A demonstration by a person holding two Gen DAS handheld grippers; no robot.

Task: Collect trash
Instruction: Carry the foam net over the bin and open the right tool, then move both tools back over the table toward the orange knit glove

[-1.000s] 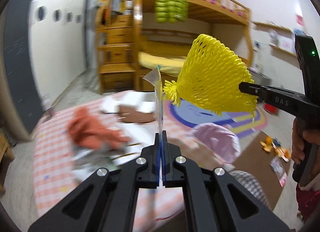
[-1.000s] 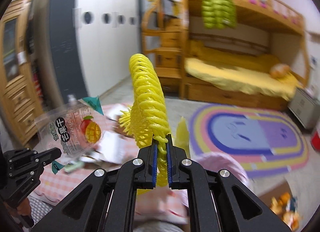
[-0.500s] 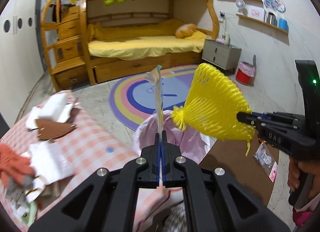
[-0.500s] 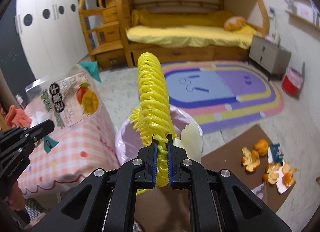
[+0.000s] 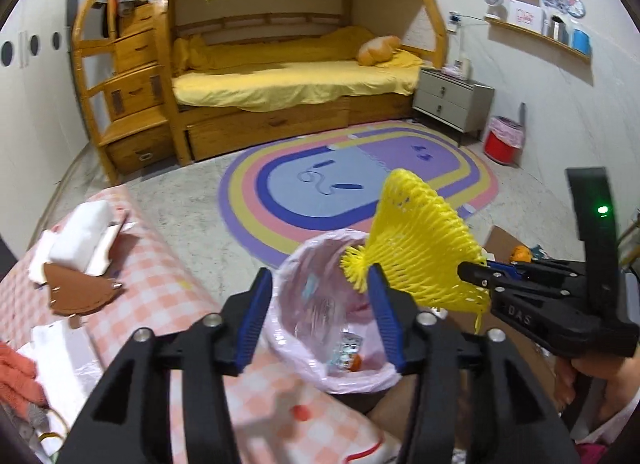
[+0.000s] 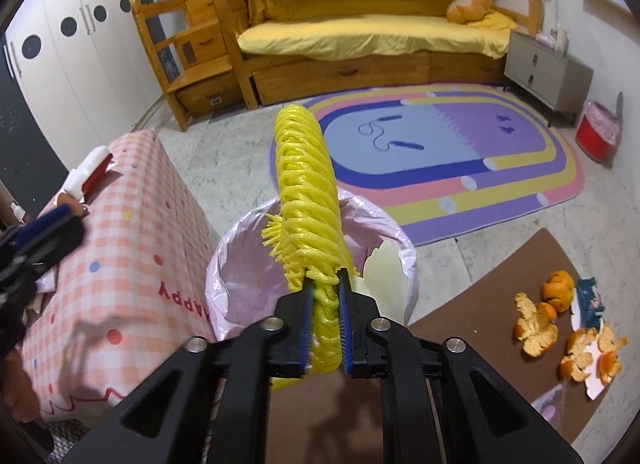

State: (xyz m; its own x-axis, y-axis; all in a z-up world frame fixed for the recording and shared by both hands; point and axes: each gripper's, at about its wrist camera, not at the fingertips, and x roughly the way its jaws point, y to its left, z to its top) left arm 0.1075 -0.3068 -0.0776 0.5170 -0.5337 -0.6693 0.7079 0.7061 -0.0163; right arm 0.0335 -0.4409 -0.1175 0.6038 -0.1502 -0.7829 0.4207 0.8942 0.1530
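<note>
In the bedroom, over the pink-lined bin [image 6: 240,264], my left gripper [image 5: 320,316] opens empty, my right gripper [image 6: 324,328] loosens on the yellow foam net [image 6: 306,200], which may catch the rim.

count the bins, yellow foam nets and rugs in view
bins: 2, the pink-lined bin up close and the red bin by the wall
yellow foam net: 1
rug: 1
total: 4
</note>
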